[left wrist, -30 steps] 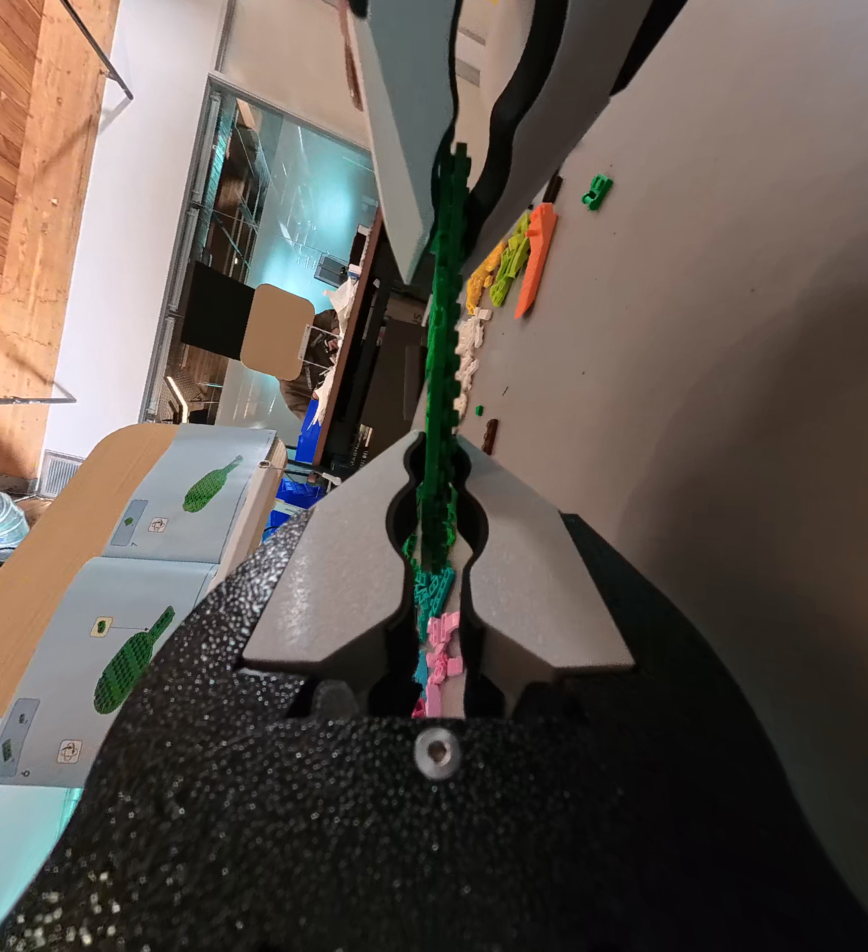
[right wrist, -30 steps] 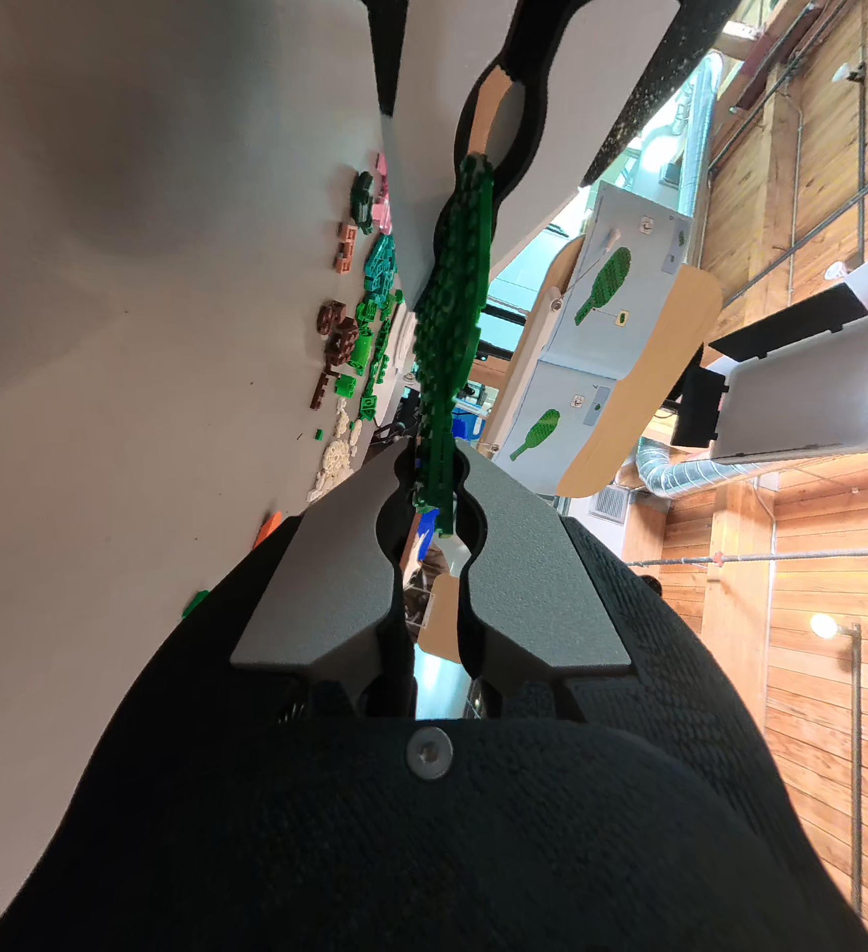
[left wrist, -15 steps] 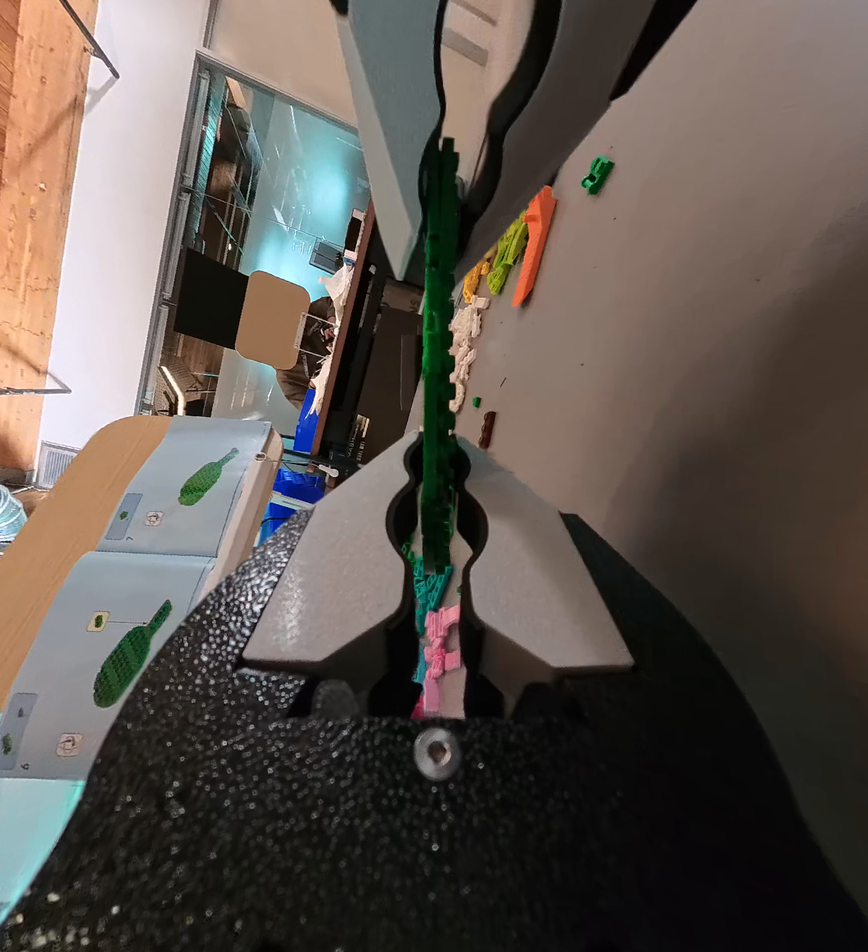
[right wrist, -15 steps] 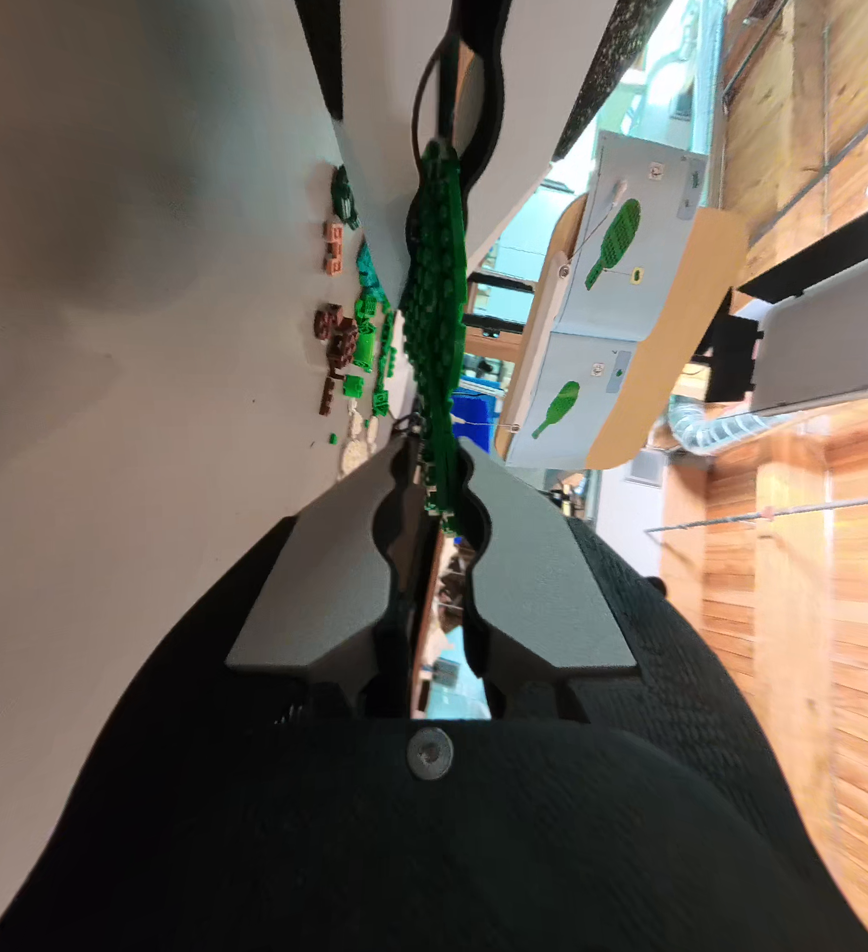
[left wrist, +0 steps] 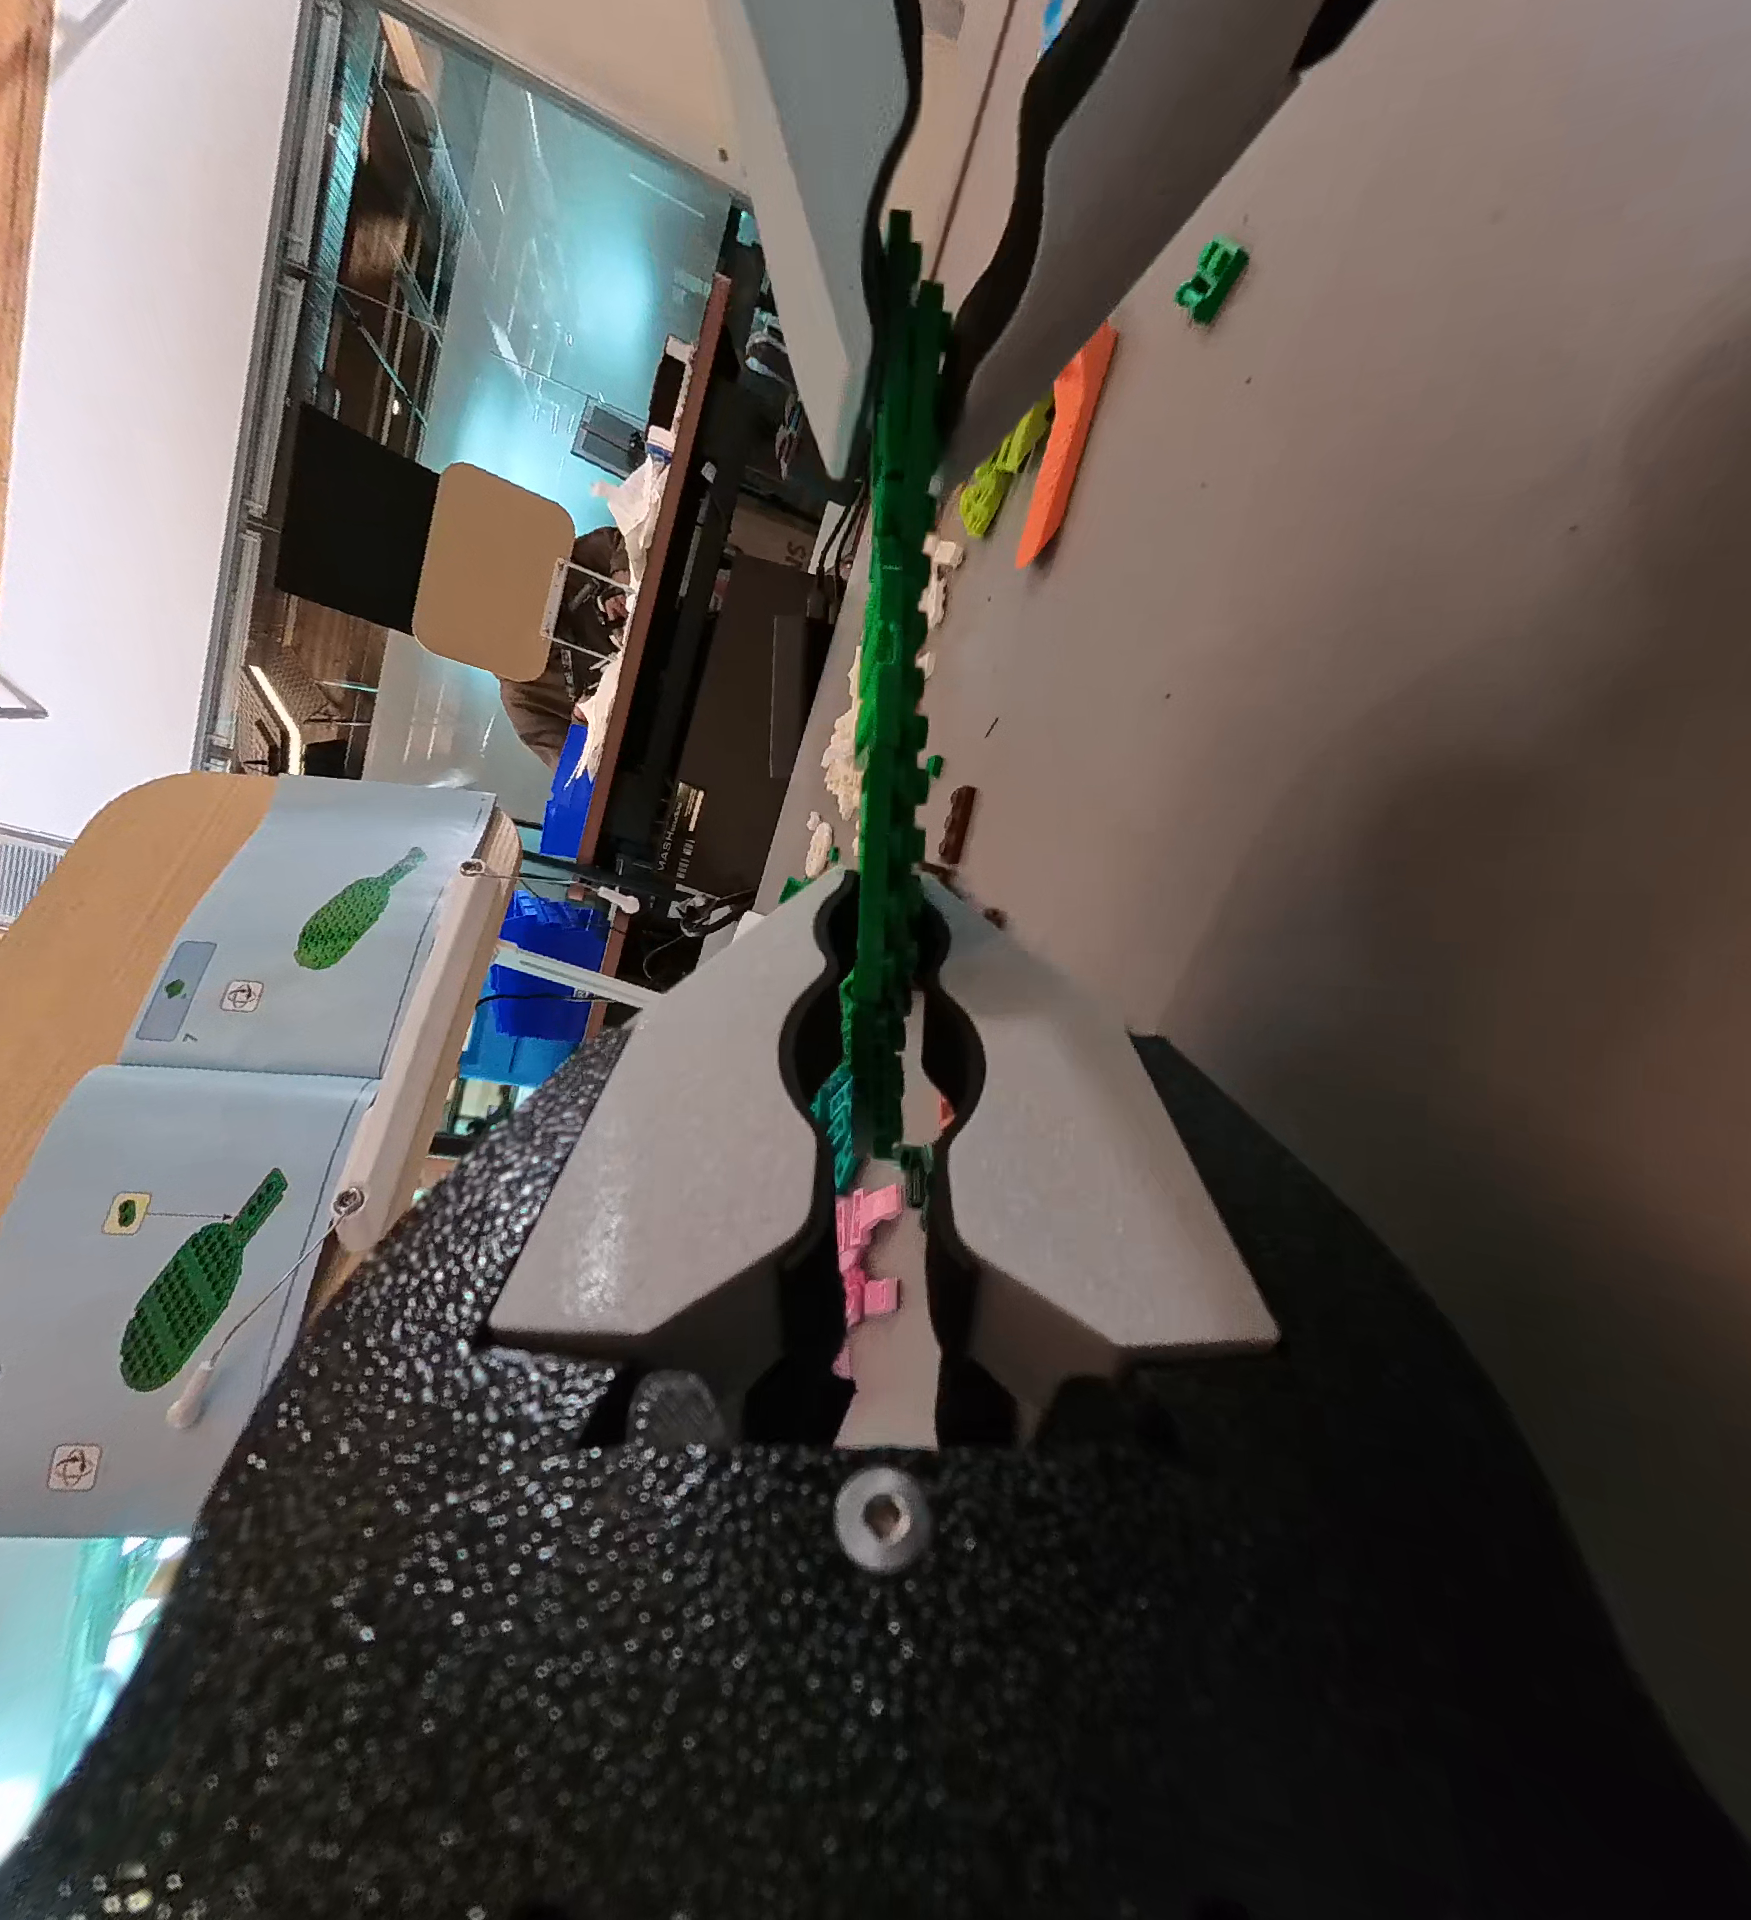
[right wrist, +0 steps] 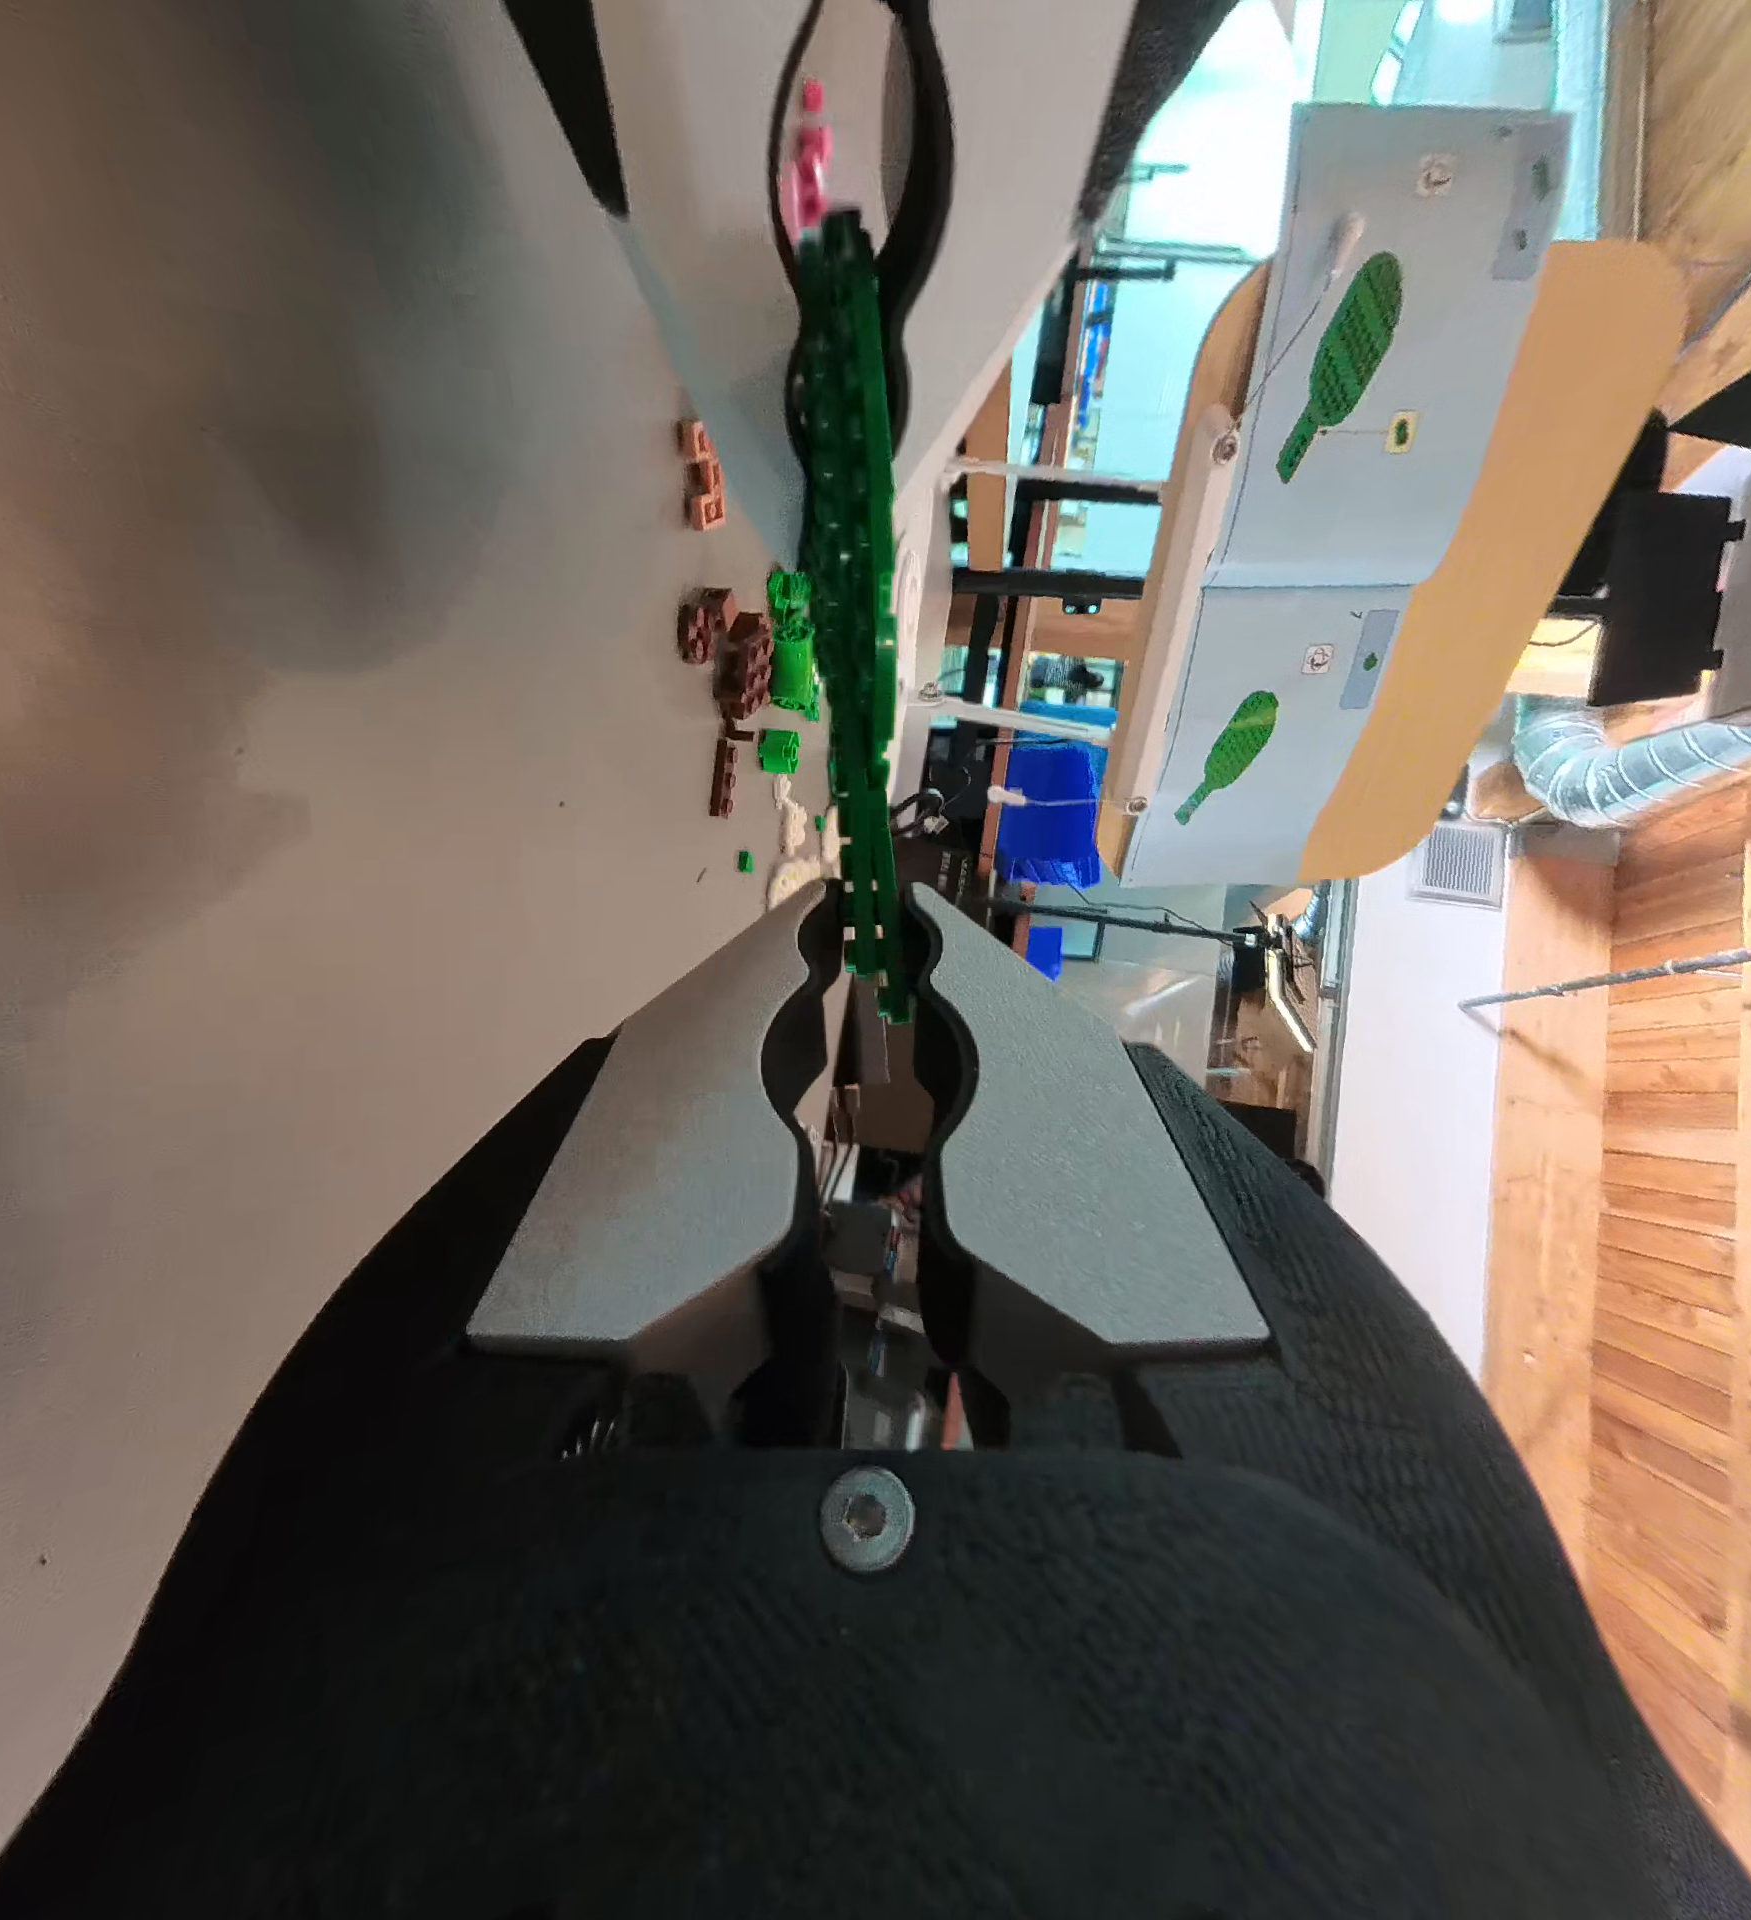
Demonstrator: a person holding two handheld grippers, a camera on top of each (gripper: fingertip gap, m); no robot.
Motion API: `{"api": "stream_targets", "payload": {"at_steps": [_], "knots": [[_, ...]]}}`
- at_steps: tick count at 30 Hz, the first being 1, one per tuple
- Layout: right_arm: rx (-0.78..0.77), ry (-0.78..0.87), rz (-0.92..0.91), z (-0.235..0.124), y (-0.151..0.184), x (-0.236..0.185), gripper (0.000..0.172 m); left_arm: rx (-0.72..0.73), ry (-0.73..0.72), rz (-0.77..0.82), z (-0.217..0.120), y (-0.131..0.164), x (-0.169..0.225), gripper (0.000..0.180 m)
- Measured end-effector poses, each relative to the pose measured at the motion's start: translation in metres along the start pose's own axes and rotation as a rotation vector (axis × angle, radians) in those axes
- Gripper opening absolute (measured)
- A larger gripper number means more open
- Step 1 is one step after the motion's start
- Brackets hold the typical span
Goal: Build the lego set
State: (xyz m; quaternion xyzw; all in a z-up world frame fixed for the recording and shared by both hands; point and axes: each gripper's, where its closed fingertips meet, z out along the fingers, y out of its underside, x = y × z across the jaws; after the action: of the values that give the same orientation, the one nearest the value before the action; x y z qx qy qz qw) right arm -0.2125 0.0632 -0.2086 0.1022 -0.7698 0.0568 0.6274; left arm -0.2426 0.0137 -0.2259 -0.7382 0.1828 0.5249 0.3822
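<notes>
A flat green brick plate (left wrist: 892, 644), paddle-shaped and built of several pieces, hangs edge-on in the air beside the grey table (left wrist: 1370, 727). My left gripper (left wrist: 886, 904) is shut on one end of it. My right gripper (right wrist: 871, 904) is shut on the other end of the plate (right wrist: 845, 520). The two grippers face each other. The right gripper shows at the top of the left wrist view (left wrist: 912, 312), and the left gripper shows at the top of the right wrist view (right wrist: 840, 239).
Loose bricks lie on the table: an orange piece (left wrist: 1068, 447), lime ones (left wrist: 1006, 468), white ones (left wrist: 850, 748), pink ones (left wrist: 866, 1247), brown ones (right wrist: 731, 655) and bright green ones (right wrist: 788, 655). An open instruction booklet (left wrist: 258, 1039) stands on a wooden board. A blue bin (right wrist: 1047, 810) stands behind. My hands' fingertips stand some 7 cm from each other.
My right gripper's fingers eased apart a little, then closed again on the end of the plate. Both grippers shifted slightly and the plate now shows more edge-on. The left grasp is unchanged.
</notes>
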Motion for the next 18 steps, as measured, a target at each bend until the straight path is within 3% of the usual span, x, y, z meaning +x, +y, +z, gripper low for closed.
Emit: {"api": "stream_targets", "payload": {"at_steps": [4, 9, 12, 15, 18], "knots": [[-0.077, 0.010, -0.074, 0.004, 0.002, -0.002, 0.007, -0.033, -0.002, 0.023, 0.001, 0.003, 0.001, 0.006], [-0.086, -0.022, -0.034, 0.006, 0.000, -0.006, 0.006, -0.041, 0.024, -0.010, 0.001, 0.006, 0.003, 0.005], [0.008, -0.043, 0.188, 0.004, -0.001, 0.000, 0.011, -0.028, 0.057, -0.042, 0.002, 0.005, 0.007, 0.005], [0.146, -0.094, 0.485, -0.003, -0.003, 0.014, 0.054, 0.030, 0.106, -0.166, 0.000, 0.000, 0.007, 0.006], [0.394, -0.133, 0.697, -0.023, -0.017, 0.032, 0.058, 0.146, 0.183, -0.287, -0.007, -0.014, 0.009, 0.006]]}}
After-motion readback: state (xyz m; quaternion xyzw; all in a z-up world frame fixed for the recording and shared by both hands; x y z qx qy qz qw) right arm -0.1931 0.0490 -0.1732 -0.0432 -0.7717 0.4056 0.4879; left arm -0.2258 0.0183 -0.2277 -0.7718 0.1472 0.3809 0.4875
